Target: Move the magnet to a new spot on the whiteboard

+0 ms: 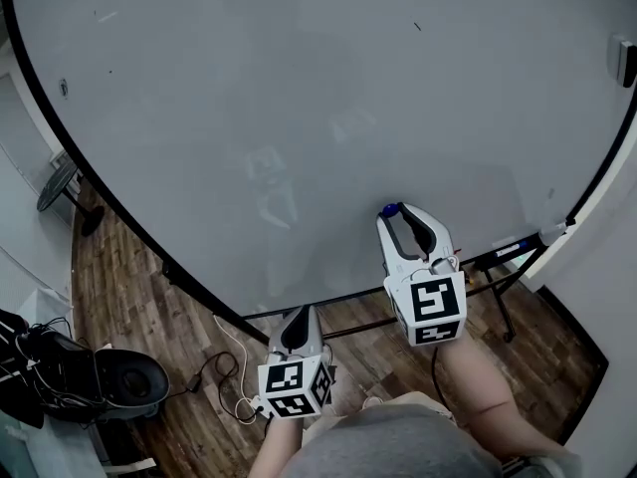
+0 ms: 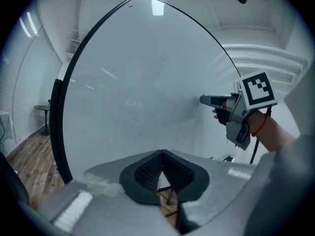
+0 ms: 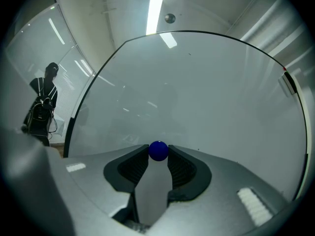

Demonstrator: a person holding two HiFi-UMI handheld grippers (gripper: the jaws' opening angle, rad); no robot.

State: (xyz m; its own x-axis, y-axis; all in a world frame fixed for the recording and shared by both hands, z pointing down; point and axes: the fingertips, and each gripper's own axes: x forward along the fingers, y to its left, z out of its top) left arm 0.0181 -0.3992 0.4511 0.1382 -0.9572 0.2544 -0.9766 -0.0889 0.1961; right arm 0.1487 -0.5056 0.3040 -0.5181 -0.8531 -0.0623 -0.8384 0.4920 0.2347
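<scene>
A small round blue magnet sits between the tips of my right gripper, and both pads press on its sides. In the head view the magnet is at the whiteboard near its lower edge, right of centre, with the right gripper pointing at the board. Lower and to the left, my left gripper hangs below the board's bottom edge, away from the magnet. Its jaws meet at the tips with nothing in them. From the left gripper view, the right gripper shows against the board.
The whiteboard's black frame stands on a stand with dark legs over a wood floor. A marker lies on the ledge at the right, and an eraser sits at the right edge. A black device and cables lie on the floor at the left.
</scene>
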